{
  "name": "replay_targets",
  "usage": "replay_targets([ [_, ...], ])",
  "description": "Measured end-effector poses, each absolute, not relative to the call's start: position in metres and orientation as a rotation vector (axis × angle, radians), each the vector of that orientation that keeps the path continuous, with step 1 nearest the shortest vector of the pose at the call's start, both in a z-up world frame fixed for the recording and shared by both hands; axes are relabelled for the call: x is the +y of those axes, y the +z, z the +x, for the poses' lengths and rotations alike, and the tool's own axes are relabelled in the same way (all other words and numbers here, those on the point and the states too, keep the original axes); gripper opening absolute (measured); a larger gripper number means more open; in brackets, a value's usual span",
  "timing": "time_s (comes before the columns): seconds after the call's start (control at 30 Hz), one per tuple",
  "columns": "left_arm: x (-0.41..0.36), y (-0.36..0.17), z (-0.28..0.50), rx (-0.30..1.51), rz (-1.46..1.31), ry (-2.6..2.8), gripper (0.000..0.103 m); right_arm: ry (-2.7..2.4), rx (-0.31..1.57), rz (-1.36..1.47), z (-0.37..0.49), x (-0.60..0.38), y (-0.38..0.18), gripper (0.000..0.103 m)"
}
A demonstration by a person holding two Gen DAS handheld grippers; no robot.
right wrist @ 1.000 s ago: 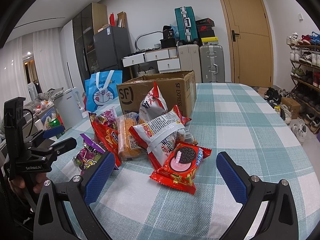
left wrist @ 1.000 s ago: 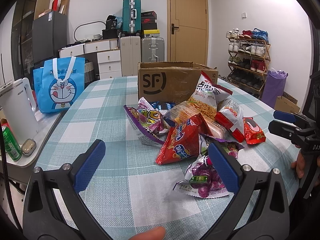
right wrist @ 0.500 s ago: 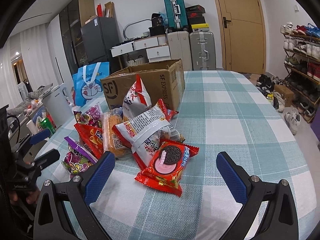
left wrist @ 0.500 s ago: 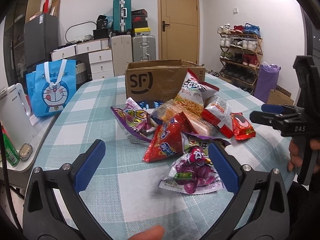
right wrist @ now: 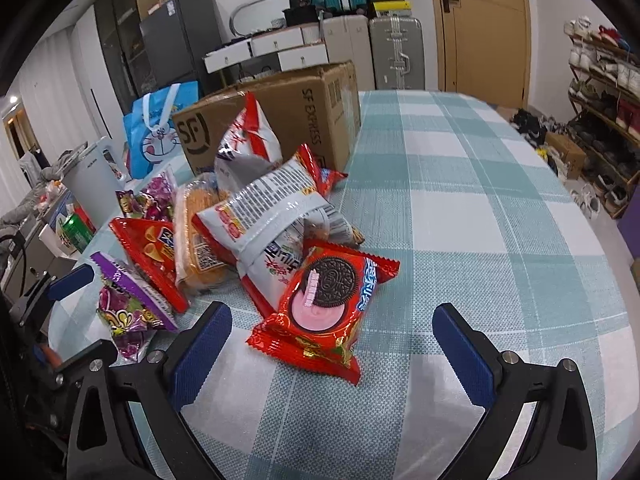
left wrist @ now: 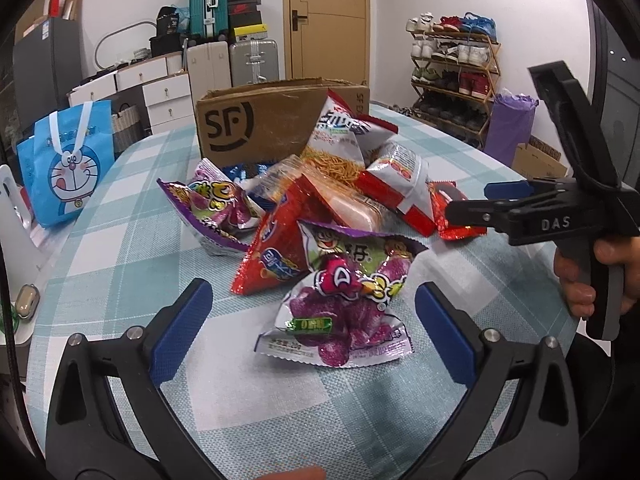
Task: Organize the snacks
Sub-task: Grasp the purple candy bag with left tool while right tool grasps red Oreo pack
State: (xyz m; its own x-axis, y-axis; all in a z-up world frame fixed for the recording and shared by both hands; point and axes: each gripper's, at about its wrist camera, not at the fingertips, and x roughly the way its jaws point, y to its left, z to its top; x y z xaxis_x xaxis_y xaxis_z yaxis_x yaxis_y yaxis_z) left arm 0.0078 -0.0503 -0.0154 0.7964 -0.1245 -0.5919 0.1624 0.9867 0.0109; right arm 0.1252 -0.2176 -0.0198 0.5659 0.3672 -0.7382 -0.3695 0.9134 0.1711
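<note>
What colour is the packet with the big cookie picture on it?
Red, with a dark cookie and pink cream pictured. The cookie packet shows best in the right wrist view.

Both grippers are closing in on the snack pile: the left gripper [left wrist: 314, 336], jaws spread wide, is drawing up to the purple candy bag [left wrist: 344, 304], now framed between its fingers, while the right gripper [right wrist: 332, 344], equally wide, is nearing the red cookie packet [right wrist: 326, 306].
</note>
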Motion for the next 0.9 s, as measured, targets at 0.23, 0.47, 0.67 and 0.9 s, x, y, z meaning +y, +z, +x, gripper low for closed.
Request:
replay_targets([
  [0.23, -0.055, -0.025, 0.018, 0.683, 0.061, -0.187, 0.077, 0.371, 0.931, 0.028, 0.143, -0.222, -0.029, 0.088],
  [0.47, -0.055, -0.030, 0.022, 0.702, 0.047, -0.200, 0.062, 0.344, 0.937, 0.016, 0.148, -0.223, -0.029, 0.085],
  [0.67, -0.054, -0.029, 0.022, 0.713, 0.024, -0.221, 0.049, 0.340, 0.928, -0.002, 0.148, -0.218, -0.029, 0.075],
  [0.9, -0.057, -0.024, 0.015, 0.677, 0.020, -0.255, 0.047, 0.341, 0.913, -0.011, 0.141, -0.224, -0.027, 0.045],
])
